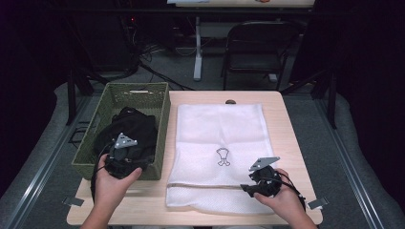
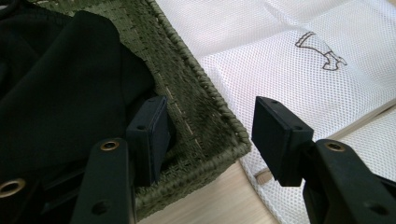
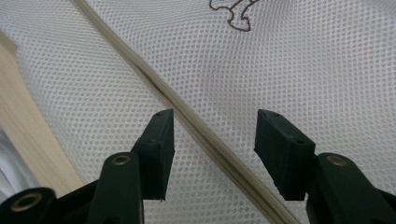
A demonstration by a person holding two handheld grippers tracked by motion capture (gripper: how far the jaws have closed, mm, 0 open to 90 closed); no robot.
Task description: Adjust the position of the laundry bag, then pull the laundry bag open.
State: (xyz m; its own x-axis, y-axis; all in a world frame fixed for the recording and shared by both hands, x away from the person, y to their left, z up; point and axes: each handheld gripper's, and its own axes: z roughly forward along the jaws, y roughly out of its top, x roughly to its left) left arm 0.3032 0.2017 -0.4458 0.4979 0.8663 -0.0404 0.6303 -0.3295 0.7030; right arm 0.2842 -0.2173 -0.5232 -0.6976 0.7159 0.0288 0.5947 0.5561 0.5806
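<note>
The light wooden table (image 1: 282, 119) carries two big things. On its middle lies a flat white mesh laundry bag (image 1: 217, 133) with a small brown drawing (image 1: 223, 156) on it and a pale zipper line (image 1: 205, 185) across its near end. Just beside the bag, at the left edge of the table, stands a green woven rectangular basket (image 1: 162, 102), and inside it sits a heap of black cloth (image 1: 133, 126).

The left gripper (image 1: 125, 164), held by the person's left hand (image 1: 112, 183), is at the near right corner of the basket. In the left gripper view its jaws are wide apart and hold nothing; one black jaw pad (image 2: 150, 137) is inside the basket close to the black cloth (image 2: 65, 93), the other is over the mesh bag (image 2: 280, 56), with the basket wall (image 2: 205, 121) between them.

The right gripper (image 1: 252, 187), in the right hand (image 1: 282, 198), is low over the near right part of the bag. In the right gripper view its jaws are also wide open and empty, and the zipper line (image 3: 187, 119) runs between them across the white mesh (image 3: 303, 60).
</note>
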